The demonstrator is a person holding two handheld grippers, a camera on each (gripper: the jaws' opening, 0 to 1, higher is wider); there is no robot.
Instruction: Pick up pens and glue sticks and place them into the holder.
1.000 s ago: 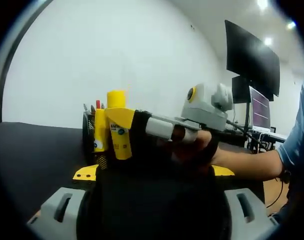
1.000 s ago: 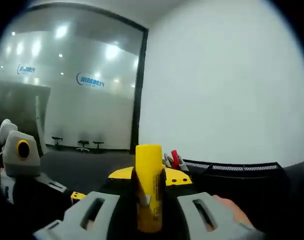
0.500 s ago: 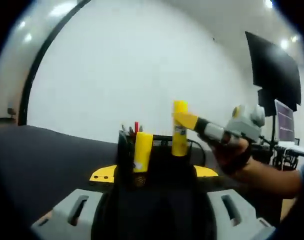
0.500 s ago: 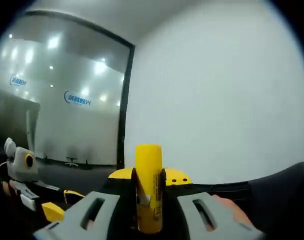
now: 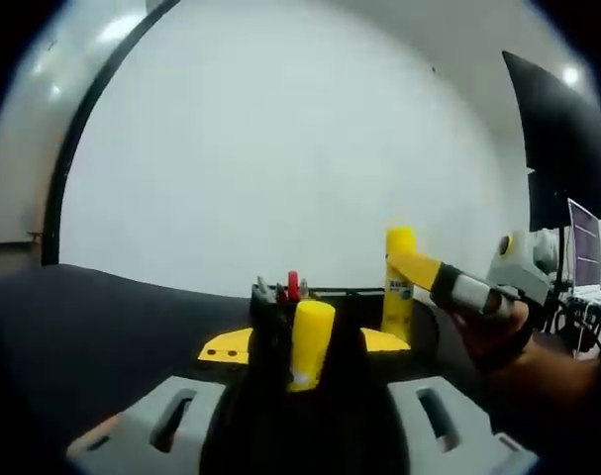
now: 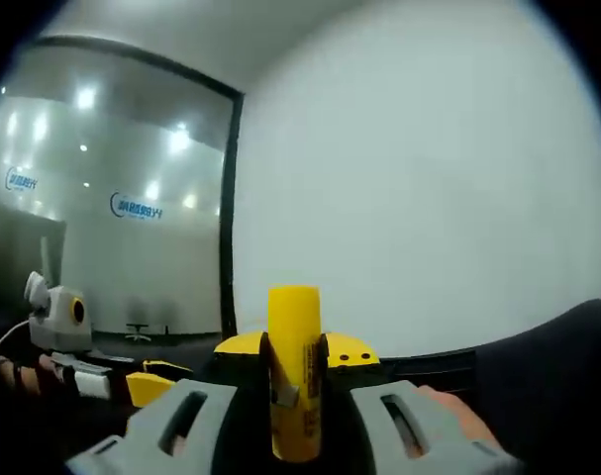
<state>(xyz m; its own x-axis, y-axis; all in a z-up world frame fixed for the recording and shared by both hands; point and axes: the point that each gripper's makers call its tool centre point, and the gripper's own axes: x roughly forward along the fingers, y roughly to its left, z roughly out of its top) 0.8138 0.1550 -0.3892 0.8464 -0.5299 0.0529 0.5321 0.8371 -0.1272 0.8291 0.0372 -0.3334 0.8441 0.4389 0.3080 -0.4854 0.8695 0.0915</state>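
Left gripper (image 5: 305, 381) clamped on an upright yellow glue stick (image 5: 310, 344) at 6 o'clock in its view, mesh holder (image 5: 325, 297) with pens just behind, while the right gripper (image 5: 411, 267), at 3 o'clock, pinches a second glue stick (image 5: 399, 282) tight, upright.

In the left gripper view the left gripper (image 5: 305, 361) points forward, its jaws closed on an upright yellow glue stick (image 5: 310, 346). From the right of that view comes the right gripper (image 5: 411, 269), held level by the person's hand (image 5: 493, 332) and clamping a second glue stick (image 5: 399, 284) upright. In the right gripper view the right gripper (image 6: 294, 381) has its jaws pressed against that stick (image 6: 294, 371) on both sides (a fingertip (image 6: 449, 411) shows low right), and the left gripper (image 6: 147, 386) reaches in from the far left
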